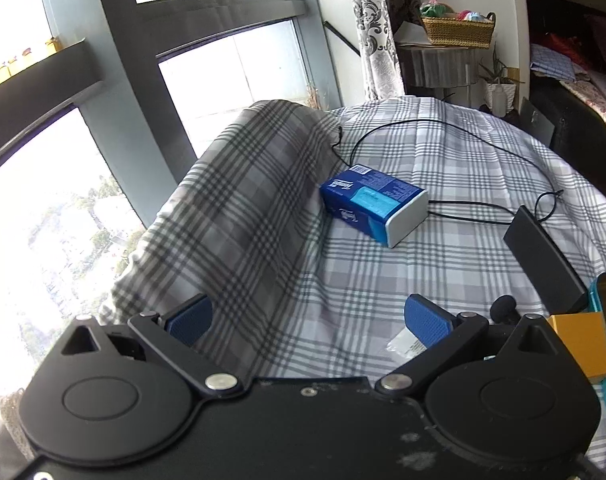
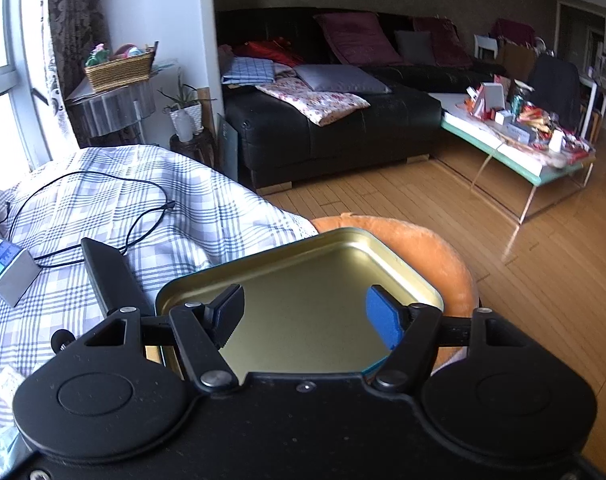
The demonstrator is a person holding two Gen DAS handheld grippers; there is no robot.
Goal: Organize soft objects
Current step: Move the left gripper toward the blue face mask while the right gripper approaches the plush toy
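Spread wide and gripping nothing, the left claw (image 1: 308, 322) hovered over the plaid sheet (image 1: 443, 152) of the bed. Ahead of it and slightly right lay a blue tissue pack (image 1: 373, 204), touching a raised plaid pillow (image 1: 243, 200) to the claw's front-left. A black cable (image 1: 455, 128) looped beyond the pack. The right claw (image 2: 303, 314) was likewise parted and held nothing, poised above an open metal tin (image 2: 303, 272) resting on an orange cushion (image 2: 435, 256).
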